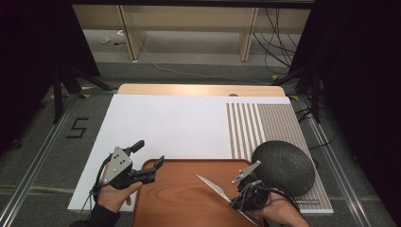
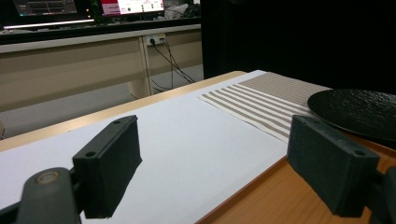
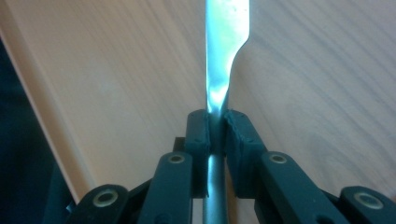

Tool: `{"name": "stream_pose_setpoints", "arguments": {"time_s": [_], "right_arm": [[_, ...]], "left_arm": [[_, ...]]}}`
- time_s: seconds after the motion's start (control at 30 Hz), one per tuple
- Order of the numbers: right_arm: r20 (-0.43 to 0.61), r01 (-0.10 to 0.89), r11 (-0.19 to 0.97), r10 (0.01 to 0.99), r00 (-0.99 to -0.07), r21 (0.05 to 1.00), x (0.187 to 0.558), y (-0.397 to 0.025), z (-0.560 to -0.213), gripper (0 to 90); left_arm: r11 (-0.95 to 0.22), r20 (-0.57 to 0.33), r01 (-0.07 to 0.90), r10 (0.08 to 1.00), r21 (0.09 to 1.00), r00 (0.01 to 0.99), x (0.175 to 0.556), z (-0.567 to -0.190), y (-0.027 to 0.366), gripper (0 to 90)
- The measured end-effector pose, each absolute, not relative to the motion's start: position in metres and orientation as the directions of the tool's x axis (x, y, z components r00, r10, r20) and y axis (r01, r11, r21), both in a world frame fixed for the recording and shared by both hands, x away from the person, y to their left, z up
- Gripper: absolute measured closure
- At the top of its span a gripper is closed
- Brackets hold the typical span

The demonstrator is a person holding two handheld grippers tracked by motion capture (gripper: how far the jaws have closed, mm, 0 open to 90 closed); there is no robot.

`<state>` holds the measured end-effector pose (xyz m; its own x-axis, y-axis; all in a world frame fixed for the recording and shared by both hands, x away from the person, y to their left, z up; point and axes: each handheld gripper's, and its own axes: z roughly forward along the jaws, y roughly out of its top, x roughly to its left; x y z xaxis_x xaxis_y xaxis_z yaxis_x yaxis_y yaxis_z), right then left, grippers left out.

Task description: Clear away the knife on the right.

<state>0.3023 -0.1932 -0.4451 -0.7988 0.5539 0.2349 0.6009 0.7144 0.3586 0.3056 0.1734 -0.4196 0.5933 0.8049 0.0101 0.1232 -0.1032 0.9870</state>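
Knife lay over the wooden tray, long axis diagonal, blade tip pointing far-left, handle near-right. Right tool was clamped on the knife's handle just behind the blade; right hand sat low at the near edge. Left tool had jaws wide apart, straddling the tray's far-left corner, left hand underneath. Black plate sat right, on the striped mat, over the white tabletop.

A reddish-brown wooden tray, a black textured plate, a beige-and-white striped placemat, a white board.
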Motion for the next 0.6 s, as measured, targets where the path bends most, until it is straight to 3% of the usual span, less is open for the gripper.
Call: {"name": "stream_pose_setpoints", "arguments": {"time_s": [0.6], "right_arm": [[0.180,0.569,0.765,0.541,-0.822,0.300,0.302,-0.179,-0.456,79.2]], "left_arm": [[-0.108,0.011,0.128,0.802,0.986,0.598,0.306,-0.421,0.173,17.0]]}}
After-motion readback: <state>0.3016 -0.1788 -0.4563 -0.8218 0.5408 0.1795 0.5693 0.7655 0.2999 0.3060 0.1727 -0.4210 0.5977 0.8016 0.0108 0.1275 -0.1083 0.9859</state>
